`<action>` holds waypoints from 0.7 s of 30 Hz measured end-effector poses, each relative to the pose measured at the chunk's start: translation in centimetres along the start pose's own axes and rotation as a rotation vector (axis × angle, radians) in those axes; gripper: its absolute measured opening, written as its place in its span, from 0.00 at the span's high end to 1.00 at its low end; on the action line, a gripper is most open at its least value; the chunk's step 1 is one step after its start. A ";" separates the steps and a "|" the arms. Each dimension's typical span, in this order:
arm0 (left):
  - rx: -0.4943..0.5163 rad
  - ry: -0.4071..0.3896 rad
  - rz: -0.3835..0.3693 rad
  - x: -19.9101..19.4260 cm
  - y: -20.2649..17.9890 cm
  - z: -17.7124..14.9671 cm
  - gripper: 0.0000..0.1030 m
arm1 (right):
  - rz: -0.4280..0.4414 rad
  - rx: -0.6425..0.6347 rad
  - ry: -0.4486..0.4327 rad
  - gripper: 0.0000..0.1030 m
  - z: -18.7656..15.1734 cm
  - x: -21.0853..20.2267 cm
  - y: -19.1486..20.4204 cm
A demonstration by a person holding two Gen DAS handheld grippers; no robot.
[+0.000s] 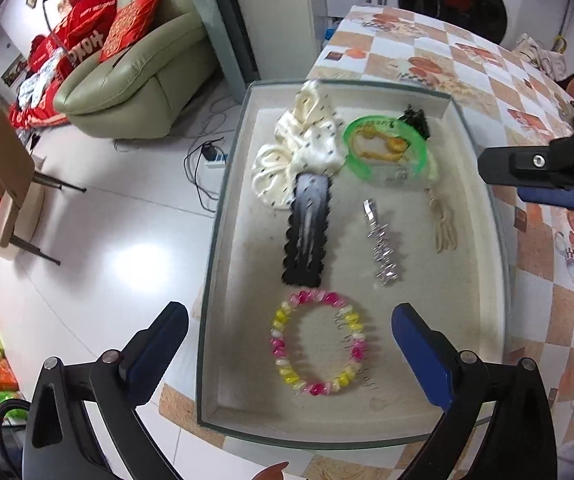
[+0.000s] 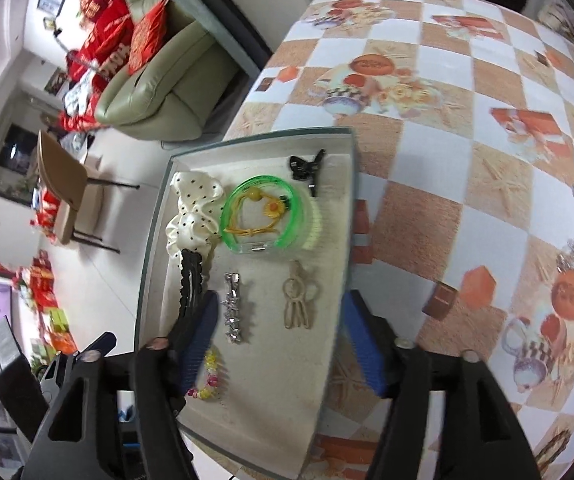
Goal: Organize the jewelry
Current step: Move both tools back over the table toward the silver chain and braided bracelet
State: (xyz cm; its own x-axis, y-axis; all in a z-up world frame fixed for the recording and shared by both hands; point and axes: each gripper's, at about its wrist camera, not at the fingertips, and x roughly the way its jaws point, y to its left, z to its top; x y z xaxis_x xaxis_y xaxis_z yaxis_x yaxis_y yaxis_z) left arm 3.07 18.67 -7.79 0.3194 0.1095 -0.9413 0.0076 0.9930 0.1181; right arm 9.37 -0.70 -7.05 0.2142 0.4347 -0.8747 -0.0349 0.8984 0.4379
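Note:
A cream-lined tray [image 1: 467,280] [image 2: 327,280] sits on the checked tablecloth. In it lie a pink-and-yellow bead bracelet [image 1: 317,346] [image 2: 209,378], a black scalloped hair clip [image 1: 307,228] [image 2: 191,280], a silver sparkly clip [image 1: 381,244] [image 2: 233,308], a beige clip [image 1: 443,220] [image 2: 298,300], a green bangle [image 1: 387,152] [image 2: 265,214] around a yellow hair tie, a white dotted scrunchie [image 1: 307,144] [image 2: 195,208] and a small black claw clip [image 1: 417,118] [image 2: 307,168]. My left gripper [image 1: 289,344] is open and empty above the bracelet. My right gripper [image 2: 279,336] is open and empty over the tray's near part.
The table [image 2: 467,160] stretches to the right of the tray, with small silver pieces [image 2: 569,256] lying near its right edge. To the left is white floor with a green sofa [image 1: 135,72], a chair [image 1: 11,184] and a power strip with cables [image 1: 211,156].

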 end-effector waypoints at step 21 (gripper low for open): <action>0.249 -0.085 -0.132 -3.8 -13.3 4.0 0.00 | -0.150 0.372 -0.127 0.16 -7.6 -8.7 -16.0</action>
State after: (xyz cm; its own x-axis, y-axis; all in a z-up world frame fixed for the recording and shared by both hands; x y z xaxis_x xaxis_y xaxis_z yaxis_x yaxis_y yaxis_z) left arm 5.52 4.82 -4.55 0.3780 -0.0340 -0.9252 0.2836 0.9555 0.0808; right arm 0.66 -18.33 -8.05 0.3098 0.2682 -0.9122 0.3562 0.8568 0.3729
